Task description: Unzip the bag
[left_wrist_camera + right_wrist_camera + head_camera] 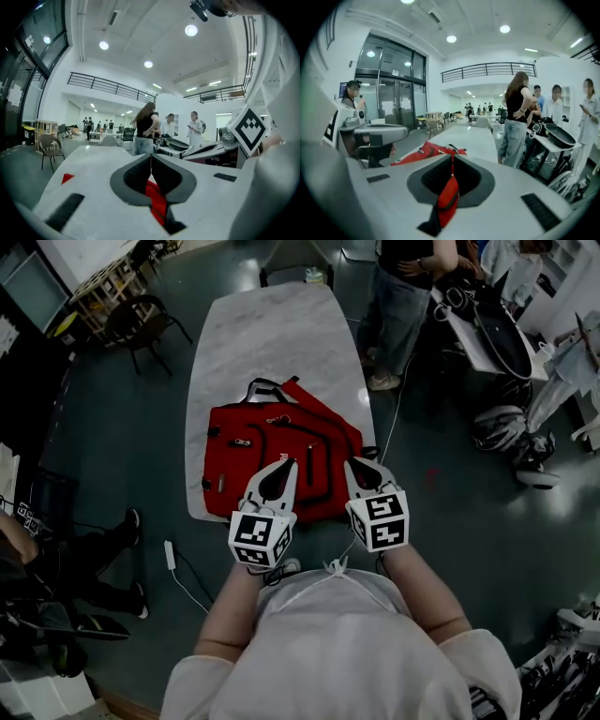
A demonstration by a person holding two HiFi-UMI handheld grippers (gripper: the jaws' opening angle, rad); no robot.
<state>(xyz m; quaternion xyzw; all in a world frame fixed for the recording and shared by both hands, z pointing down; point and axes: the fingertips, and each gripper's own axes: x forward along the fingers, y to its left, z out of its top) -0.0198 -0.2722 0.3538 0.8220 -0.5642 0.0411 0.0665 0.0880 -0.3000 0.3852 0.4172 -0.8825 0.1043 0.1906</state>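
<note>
A red backpack (272, 442) with black zips lies flat on the near end of a long marble table (272, 334). My left gripper (284, 465) rests over the bag's near middle. Its tips are closed in the left gripper view (151, 159), with red fabric (157, 199) bunched in the slot behind them. My right gripper (359, 465) sits at the bag's near right edge. In the right gripper view it (452, 159) is shut on a red, black-edged fold of the bag (449, 194); whether that fold carries a zip pull I cannot tell. The rest of the bag (424, 152) lies to its left.
A person (403, 296) stands by the table's far right corner, next to a side table with dark gear (487, 324). A chair (141, 320) stands on the floor at far left. A white cable and plug (173, 559) lie on the floor near my left.
</note>
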